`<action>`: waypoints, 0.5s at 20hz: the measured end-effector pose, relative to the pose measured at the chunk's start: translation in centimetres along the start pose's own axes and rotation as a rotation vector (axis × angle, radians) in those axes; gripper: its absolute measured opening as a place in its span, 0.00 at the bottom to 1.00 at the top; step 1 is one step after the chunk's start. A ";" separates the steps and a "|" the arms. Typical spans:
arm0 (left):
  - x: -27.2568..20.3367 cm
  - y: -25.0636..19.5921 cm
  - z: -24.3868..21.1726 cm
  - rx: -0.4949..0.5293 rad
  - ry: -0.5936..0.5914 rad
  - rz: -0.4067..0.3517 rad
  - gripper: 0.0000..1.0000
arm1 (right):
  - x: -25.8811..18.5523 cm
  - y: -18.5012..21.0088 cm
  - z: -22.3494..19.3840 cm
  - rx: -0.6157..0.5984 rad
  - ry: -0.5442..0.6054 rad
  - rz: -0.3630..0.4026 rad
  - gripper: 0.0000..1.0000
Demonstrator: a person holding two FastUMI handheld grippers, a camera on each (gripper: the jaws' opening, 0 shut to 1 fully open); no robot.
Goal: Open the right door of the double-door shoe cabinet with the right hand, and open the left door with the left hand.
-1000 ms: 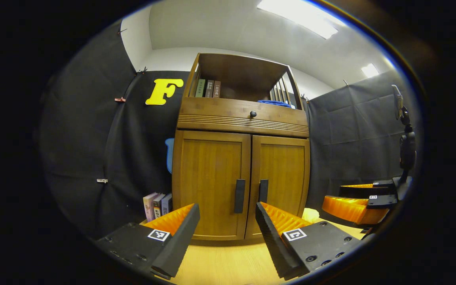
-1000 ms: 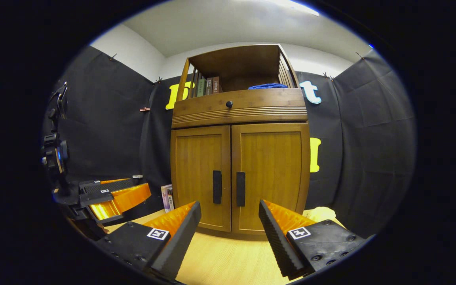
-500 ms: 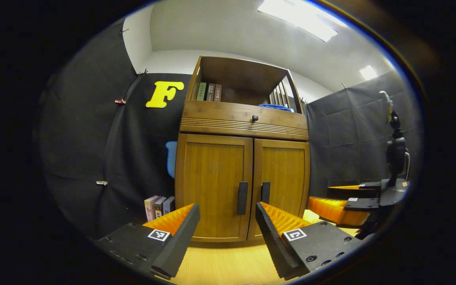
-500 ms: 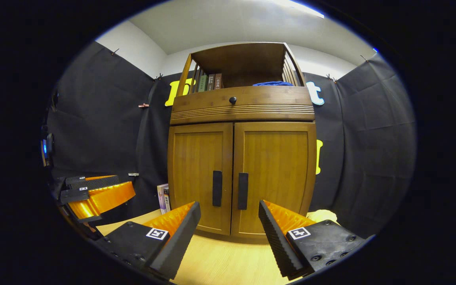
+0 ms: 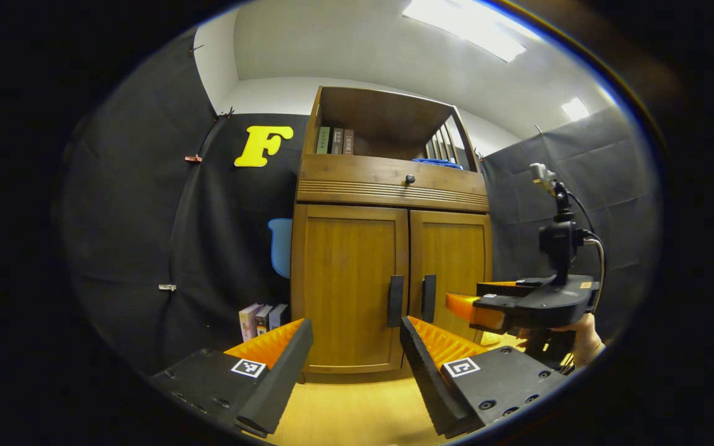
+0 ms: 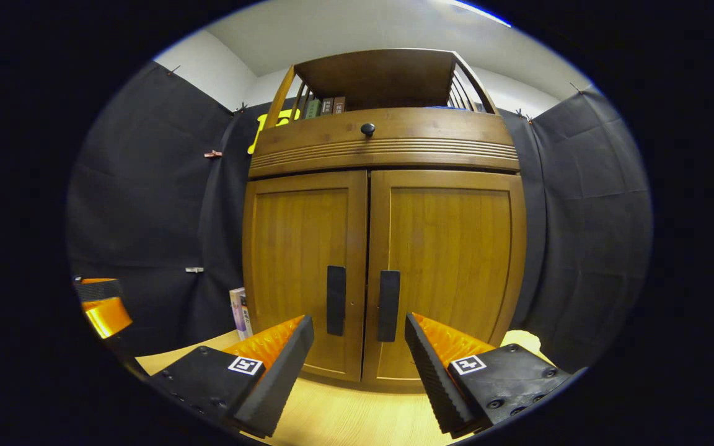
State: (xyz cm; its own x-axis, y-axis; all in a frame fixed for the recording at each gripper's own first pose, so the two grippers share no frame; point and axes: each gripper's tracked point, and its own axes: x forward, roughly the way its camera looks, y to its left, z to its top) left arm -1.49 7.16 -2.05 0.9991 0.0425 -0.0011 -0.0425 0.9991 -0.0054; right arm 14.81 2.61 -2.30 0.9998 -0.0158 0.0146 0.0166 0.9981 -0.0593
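Note:
The wooden shoe cabinet [image 6: 382,148] stands ahead with both doors closed. In the right gripper view, the right door [image 6: 450,248] has a dark vertical handle [image 6: 388,305], and the left door [image 6: 298,248] has its own handle [image 6: 335,300]. My right gripper [image 6: 357,378] is open, a short way in front of the two handles and touching nothing. In the left gripper view, my left gripper [image 5: 354,371] is open and farther back, facing the left door [image 5: 348,288] and its handle [image 5: 395,301]. The right gripper [image 5: 465,296] reaches in front of the right door [image 5: 453,248], held by a hand [image 5: 583,341].
The cabinet stands on a light wooden tabletop [image 6: 344,415]. A few books [image 5: 261,319] lean beside its left side. A drawer with a round knob [image 6: 367,129] sits above the doors, below an open shelf with books [image 5: 332,140] and a blue cloth [image 5: 437,163]. A pale yellow object [image 6: 521,339] lies at the cabinet's right foot.
My right gripper has moved forward toward the cabinet, whose doors now look much larger. The left gripper has shifted slightly, so the cabinet sits more to the right. Both doors remain closed.

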 end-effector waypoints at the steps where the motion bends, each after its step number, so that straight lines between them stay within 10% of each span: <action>1: -0.1 0.5 -0.1 0.001 0.002 0.007 0.88 | 1.2 -0.1 -0.2 0.007 0.001 -0.004 0.94; 10: -0.8 4.1 -0.8 -0.014 0.004 0.044 0.88 | 9.4 -2.8 -2.9 -0.017 0.038 -0.110 0.88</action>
State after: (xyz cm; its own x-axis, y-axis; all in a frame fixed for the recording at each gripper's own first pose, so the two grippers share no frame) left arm -2.47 11.20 -2.85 0.9963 0.0860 -0.0058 -0.0861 0.9961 -0.0194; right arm 24.24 -0.51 -4.92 0.9917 -0.1279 -0.0154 0.1263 0.9890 -0.0767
